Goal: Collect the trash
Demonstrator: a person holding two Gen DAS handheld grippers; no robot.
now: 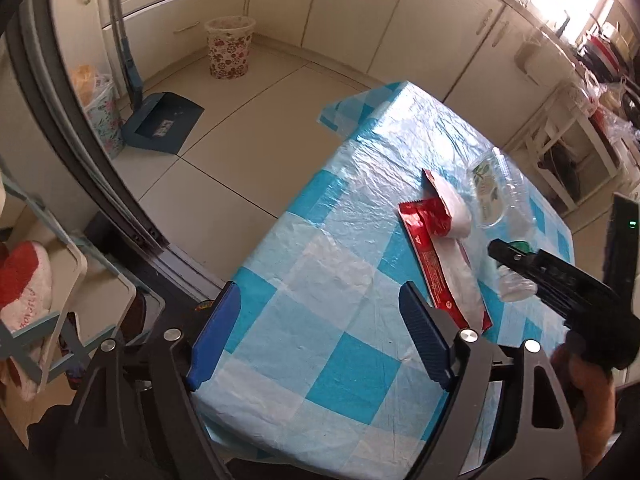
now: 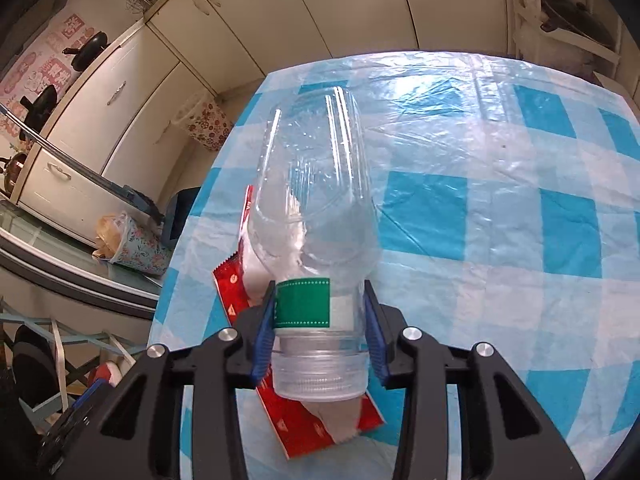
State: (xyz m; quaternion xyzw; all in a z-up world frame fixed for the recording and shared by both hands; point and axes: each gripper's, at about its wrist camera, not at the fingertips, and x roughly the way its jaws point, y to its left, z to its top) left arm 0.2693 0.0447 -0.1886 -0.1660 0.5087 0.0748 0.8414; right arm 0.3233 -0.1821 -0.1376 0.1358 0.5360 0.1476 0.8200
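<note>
My right gripper is shut on a clear plastic bottle with a green label, gripping it near the neck above the blue checked table. In the left wrist view the bottle and the right gripper show at the right. A red and white wrapper lies flat on the table, under the bottle; it also shows in the right wrist view. My left gripper is open and empty over the table's near left corner. A floral trash bin stands on the floor by the cabinets.
A blue dustpan with a broom stands on the floor at left. A second floral bin holding a bag sits beside it. Cream cabinets line the far wall. A rack stands right of the table.
</note>
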